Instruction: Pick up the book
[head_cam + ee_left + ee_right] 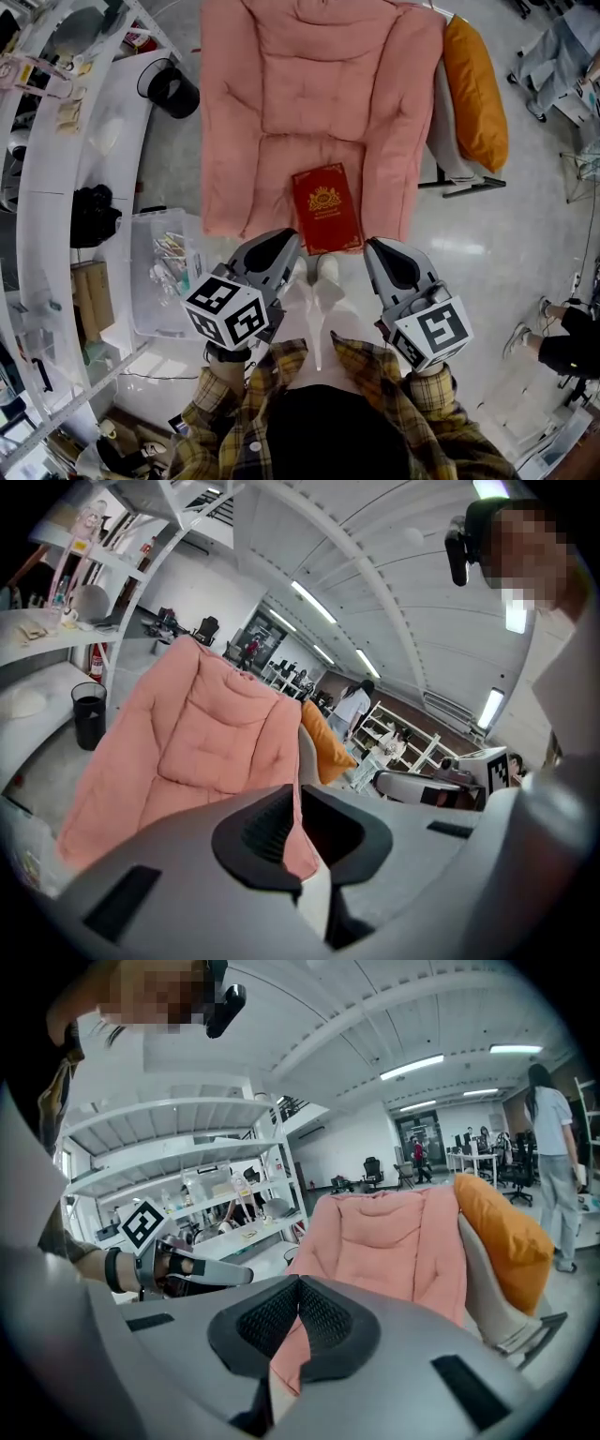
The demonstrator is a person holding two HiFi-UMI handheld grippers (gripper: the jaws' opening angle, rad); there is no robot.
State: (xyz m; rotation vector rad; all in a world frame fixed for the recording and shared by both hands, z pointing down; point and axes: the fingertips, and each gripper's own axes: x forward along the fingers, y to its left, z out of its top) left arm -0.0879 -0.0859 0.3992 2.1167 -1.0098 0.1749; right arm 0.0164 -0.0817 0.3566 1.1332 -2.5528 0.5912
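Observation:
A red book [326, 208] with a gold crest lies flat on the front of the seat of a pink cushioned chair [319, 94], in the head view. My left gripper [289, 242] hovers just short of the book's near left corner. My right gripper [373, 248] hovers off its near right corner. Neither touches the book. In the left gripper view the left gripper [298, 803] has its jaws together with nothing between them, and the chair [202, 733] fills the space ahead. The right gripper [298, 1286] looks the same, facing the chair [394, 1241]. The book is hidden in both gripper views.
An orange pillow [476, 89] leans at the chair's right side. A black bin [173, 91] and white shelving [47, 187] stand to the left. A clear plastic box [159, 272] sits on the floor by my left gripper. People [562, 337] are at the right edge.

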